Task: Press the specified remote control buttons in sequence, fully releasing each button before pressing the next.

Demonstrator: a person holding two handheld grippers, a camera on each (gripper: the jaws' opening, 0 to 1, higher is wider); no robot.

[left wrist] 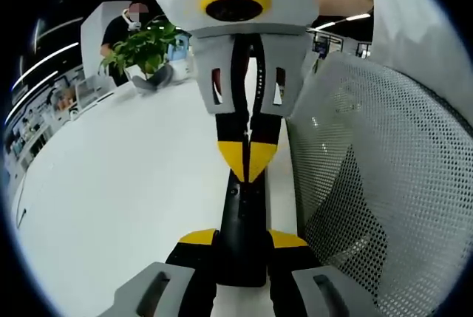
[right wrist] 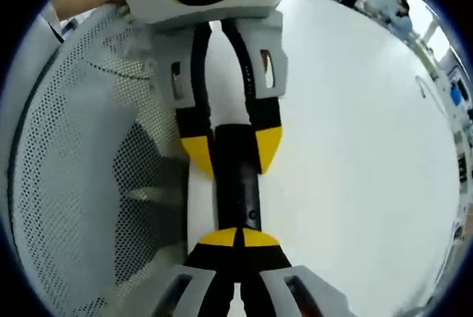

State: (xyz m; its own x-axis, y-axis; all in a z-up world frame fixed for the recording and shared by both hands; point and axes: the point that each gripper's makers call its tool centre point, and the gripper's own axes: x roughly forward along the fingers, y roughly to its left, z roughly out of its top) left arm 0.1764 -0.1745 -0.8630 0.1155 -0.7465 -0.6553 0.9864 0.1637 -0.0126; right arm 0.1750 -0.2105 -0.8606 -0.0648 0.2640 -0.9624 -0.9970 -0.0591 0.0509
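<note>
- Left gripper view: the left gripper [left wrist: 244, 241] rises from the bottom centre, its yellow-tipped jaws clenched on the near end of a slim black remote control [left wrist: 244, 217] lying on the white table [left wrist: 118, 184].
- The right gripper [left wrist: 247, 163] comes down from the top centre, its yellow tips pressed together and touching the far end of the remote control.
- A grey mesh chair back [left wrist: 384, 184] fills the right side; a potted plant [left wrist: 144, 49] and a person [left wrist: 122, 29] sit in the upper left.
- Right gripper view: the right gripper [right wrist: 238, 239] at the bottom centre has its tips closed together, with nothing between them, resting on the near end of the remote control [right wrist: 236, 176].
- The left gripper [right wrist: 233, 151] reaches in from the top centre, its jaws grasping the far end of the remote control from both sides.
- The mesh chair back [right wrist: 81, 169] takes the left side; the table [right wrist: 355, 147] spreads to the right.
</note>
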